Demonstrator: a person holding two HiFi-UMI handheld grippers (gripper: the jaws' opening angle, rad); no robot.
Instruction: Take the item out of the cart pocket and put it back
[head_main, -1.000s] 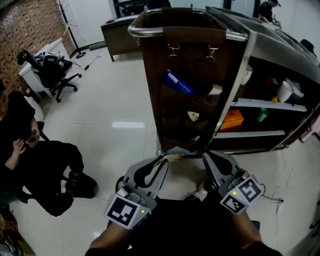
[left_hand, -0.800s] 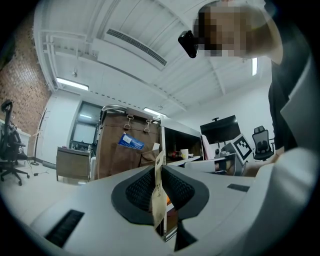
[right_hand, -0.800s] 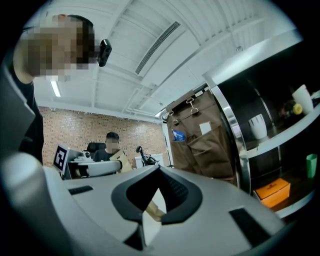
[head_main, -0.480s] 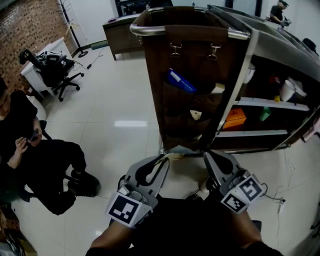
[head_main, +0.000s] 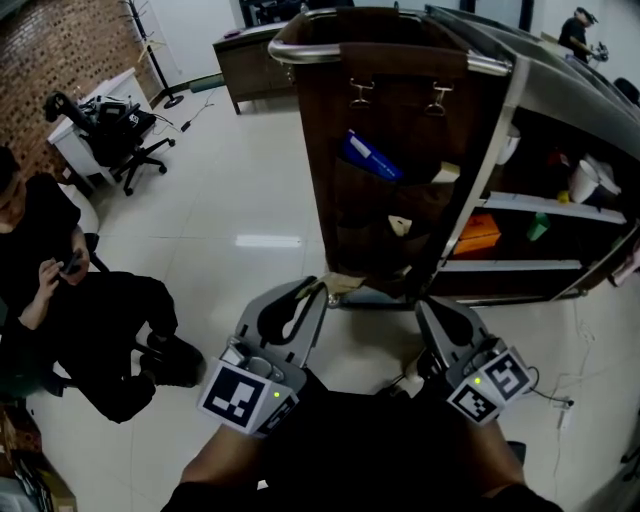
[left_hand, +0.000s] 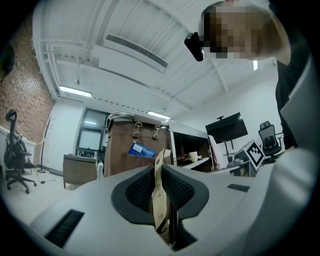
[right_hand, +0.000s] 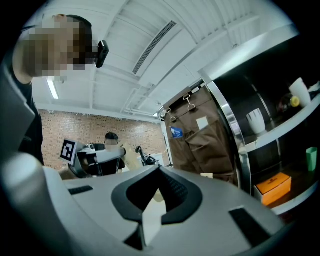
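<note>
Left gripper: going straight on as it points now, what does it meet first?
Probably the cart's brown pocket panel, just right of the blue item. The left gripper is shut on a brown paper packet that juts past its jaws, so the packet would touch first. Depth is unclear.

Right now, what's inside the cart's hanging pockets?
A blue packet pokes from the top pocket; pale items show lower down. The cloth covers their lower parts and anything deeper.
</note>
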